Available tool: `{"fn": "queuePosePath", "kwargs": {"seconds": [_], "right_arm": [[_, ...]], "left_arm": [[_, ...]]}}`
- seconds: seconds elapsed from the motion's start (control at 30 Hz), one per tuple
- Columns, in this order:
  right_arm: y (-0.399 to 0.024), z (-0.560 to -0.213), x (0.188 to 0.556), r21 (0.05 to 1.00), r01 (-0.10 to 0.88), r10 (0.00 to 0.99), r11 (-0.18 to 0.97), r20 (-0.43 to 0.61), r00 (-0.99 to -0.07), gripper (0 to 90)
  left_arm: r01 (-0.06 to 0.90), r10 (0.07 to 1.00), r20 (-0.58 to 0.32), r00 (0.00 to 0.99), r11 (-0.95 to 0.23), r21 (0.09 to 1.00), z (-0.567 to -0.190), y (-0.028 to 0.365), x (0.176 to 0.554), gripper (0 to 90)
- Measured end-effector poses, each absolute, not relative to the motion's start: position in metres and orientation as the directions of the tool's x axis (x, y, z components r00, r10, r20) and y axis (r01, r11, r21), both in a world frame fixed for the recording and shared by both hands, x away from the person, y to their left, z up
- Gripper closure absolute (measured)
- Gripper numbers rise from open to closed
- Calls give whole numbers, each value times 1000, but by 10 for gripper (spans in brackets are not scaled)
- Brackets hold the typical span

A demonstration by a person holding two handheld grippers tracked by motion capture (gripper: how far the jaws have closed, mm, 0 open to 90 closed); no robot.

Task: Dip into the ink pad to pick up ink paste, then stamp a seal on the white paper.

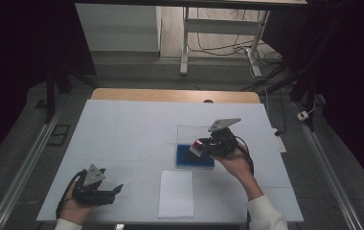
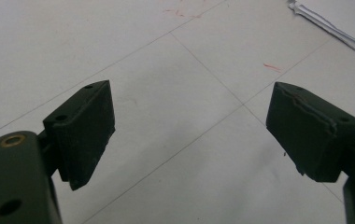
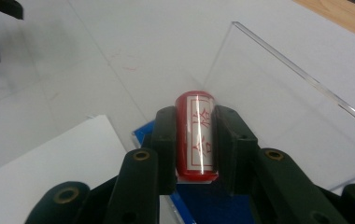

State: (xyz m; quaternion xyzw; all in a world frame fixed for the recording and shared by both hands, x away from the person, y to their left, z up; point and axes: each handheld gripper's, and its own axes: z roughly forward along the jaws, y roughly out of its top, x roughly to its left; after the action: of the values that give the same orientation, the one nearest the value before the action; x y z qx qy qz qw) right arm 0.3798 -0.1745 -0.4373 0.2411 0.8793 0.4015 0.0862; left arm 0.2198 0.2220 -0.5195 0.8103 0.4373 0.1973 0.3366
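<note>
Right gripper (image 1: 204, 146) sits over the blue pad (image 1: 194, 160), right of table centre, held in the person's right hand (image 1: 237, 163). Its jaws are clamped on a red stamp (image 3: 195, 133): a small red block with a clear face and red characters on it, seen end-up between the two black pads (image 3: 164, 144) in the right gripper view. The pads press on both long sides of the stamp; its top end stands clear above them. In the high view the stamp (image 1: 197, 143) shows as a small red spot at the gripper's left tip, above the pad's far edge.

The blue pad lies in a clear case whose lid (image 1: 192, 132) stands open on the far side; in the right gripper view the lid's edge (image 3: 301, 74) runs as a thin bright line to the right of the stamp. Whether the stamp touches the pad cannot be told.

A white paper sheet (image 1: 176, 193) lies near the table's near edge, just near-left of the pad. In the right gripper view its corner (image 3: 49, 158) shows left of the jaws.

Left gripper (image 1: 115, 190) rests low at the near left of the table, in the left hand (image 1: 77, 203), pointing right toward the sheet, well apart from the stamp. Its jaws stand wide apart with nothing between them; the left gripper view shows bare white tabletop (image 2: 175, 93) with faint grid lines and a few red marks (image 2: 271, 66) between the pads.

The table (image 1: 122, 124) is covered in white; a wooden strip (image 1: 170, 94) shows along its far edge.
</note>
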Motion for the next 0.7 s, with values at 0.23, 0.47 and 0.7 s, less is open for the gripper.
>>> {"fn": "queuePosePath", "kwargs": {"seconds": [0.23, 0.47, 0.7], "right_arm": [[-169, -433, 370, 750, 333, 467, 572, 37, -884, 700], [-164, -429, 358, 751, 304, 432, 586, 28, -902, 700], [-162, -427, 342, 748, 278, 403, 603, 15, -915, 700]], "left_arm": [[573, 840, 28, 542, -393, 719, -519, 221, 219, 157], [571, 842, 28, 539, -390, 723, -518, 221, 219, 157], [570, 840, 29, 541, -392, 722, -519, 221, 219, 156]]}}
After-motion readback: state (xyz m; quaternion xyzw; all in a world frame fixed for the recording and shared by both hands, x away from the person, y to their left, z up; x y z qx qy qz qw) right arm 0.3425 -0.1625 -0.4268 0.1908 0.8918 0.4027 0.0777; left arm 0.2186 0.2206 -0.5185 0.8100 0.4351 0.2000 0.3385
